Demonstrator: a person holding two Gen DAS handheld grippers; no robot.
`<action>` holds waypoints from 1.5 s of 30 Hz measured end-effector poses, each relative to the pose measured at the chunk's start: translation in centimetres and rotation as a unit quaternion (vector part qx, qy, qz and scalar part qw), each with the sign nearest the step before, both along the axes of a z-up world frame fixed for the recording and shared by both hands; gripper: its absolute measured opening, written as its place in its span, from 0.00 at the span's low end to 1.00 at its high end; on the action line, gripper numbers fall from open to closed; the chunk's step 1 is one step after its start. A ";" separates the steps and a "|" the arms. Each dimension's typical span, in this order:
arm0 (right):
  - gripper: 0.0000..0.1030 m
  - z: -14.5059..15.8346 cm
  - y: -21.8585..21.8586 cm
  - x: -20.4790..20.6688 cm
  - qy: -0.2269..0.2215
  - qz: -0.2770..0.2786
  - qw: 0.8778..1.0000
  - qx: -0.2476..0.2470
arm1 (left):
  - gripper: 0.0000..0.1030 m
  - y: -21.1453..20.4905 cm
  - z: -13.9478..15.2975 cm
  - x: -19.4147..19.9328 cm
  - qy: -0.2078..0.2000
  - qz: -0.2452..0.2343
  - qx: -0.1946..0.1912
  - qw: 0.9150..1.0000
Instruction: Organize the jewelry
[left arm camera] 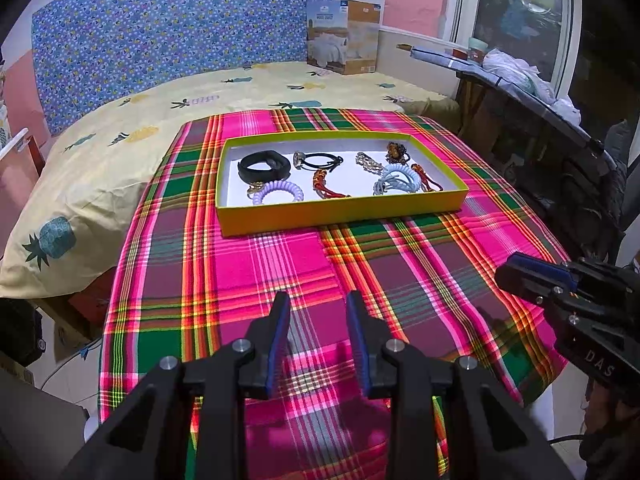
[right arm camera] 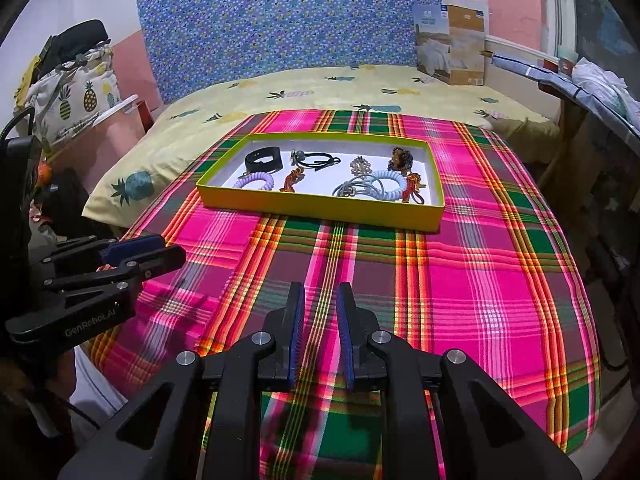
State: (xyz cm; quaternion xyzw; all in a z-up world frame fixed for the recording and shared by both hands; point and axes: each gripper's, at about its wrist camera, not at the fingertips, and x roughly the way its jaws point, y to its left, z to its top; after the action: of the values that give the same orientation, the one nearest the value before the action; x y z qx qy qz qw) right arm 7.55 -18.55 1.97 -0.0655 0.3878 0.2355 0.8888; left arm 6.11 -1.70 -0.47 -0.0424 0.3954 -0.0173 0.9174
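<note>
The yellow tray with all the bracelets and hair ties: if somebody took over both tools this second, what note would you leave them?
Left tool: open, empty, hovering over the plaid cloth.
Right tool: narrower gap, also empty, beside it.
Yellow tray: on the cloth, beyond both tools.
Inside: black band, purple coil tie, blue coil tie, red cords, beaded pieces, a few overlapping on the right.
Done: every piece sits in the tray; none on the cloth.
Left: possibly untangling the right-hand cluster.

A shallow yellow cardboard tray [left arm camera: 340, 212] sits far on the pink plaid cloth [left arm camera: 248, 264], holding a black strap [left arm camera: 262, 166], lilac coil band [left arm camera: 278, 193] and pale-blue coil band [left arm camera: 394, 179]. Nearer, the left gripper [left arm camera: 318, 300] hovers with empty parted jaws.
</note>
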 end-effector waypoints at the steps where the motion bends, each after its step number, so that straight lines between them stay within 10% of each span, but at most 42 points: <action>1: 0.16 0.0 0.0 0.0 0.000 0.000 1.000 0.000 | 0.29 0.0 0.0 0.0 0.000 0.000 0.000 1.000; 45: 0.16 -0.1 0.2 -0.1 0.002 0.002 1.000 -0.001 | 0.29 0.2 0.1 -0.4 -0.002 0.008 0.007 1.000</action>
State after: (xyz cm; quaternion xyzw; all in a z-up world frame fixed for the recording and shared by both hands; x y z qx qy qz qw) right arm 7.46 -18.33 1.84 -0.0671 0.3894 0.2370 0.8875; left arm 5.69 -1.54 -0.37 -0.0390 0.3929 -0.0070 0.9187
